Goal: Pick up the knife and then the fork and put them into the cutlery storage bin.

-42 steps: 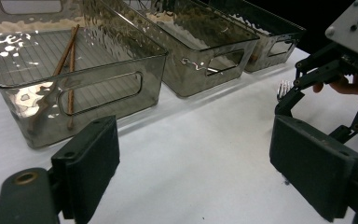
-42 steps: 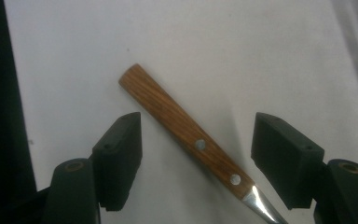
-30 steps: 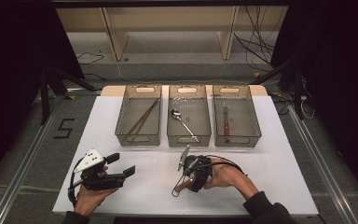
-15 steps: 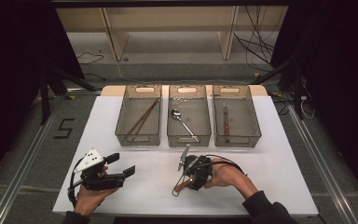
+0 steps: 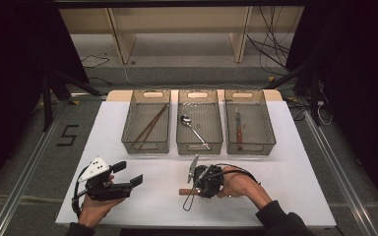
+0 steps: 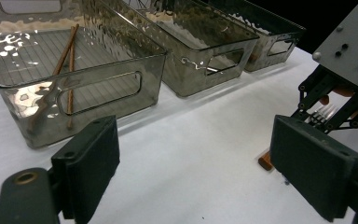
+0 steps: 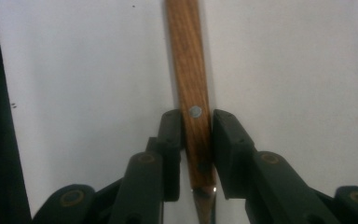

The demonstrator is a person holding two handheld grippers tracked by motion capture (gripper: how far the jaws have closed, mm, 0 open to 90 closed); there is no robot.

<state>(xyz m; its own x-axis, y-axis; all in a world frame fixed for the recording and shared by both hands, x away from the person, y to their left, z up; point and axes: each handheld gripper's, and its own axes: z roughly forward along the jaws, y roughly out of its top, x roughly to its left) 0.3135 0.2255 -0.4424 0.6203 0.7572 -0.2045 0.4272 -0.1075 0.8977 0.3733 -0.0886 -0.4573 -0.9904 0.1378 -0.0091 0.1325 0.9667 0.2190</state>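
My right gripper (image 5: 197, 189) sits near the middle of the table's (image 5: 285, 196) front edge, jaws pointing down, and they have just been closing on the wooden handle of a fork (image 7: 192, 93); in the right gripper view the pads press against both sides of the handle, so I have it gripped. The fork lies flat on the white surface, its long axis running roughly along the front edge: the handle's end points toward the left edge, and the left gripper view shows the tines (image 6: 324, 113) under the right gripper, toward the right edge. My left gripper (image 5: 123, 174) hovers near the front left corner with its jaws wide apart, nothing between them.

For moving, I have a bare white strip between the two grippers, and more open surface right of my right hand (image 5: 238, 184) out to the right edge. Ahead, three clear bins line the far edge: the left bin (image 5: 128, 135) with chopsticks (image 5: 150, 125), the middle bin (image 5: 199, 146) with a spoon (image 5: 193, 130), the right bin (image 5: 268, 132) with a wood-handled knife (image 5: 238, 130). A clear band separates them from the fork.
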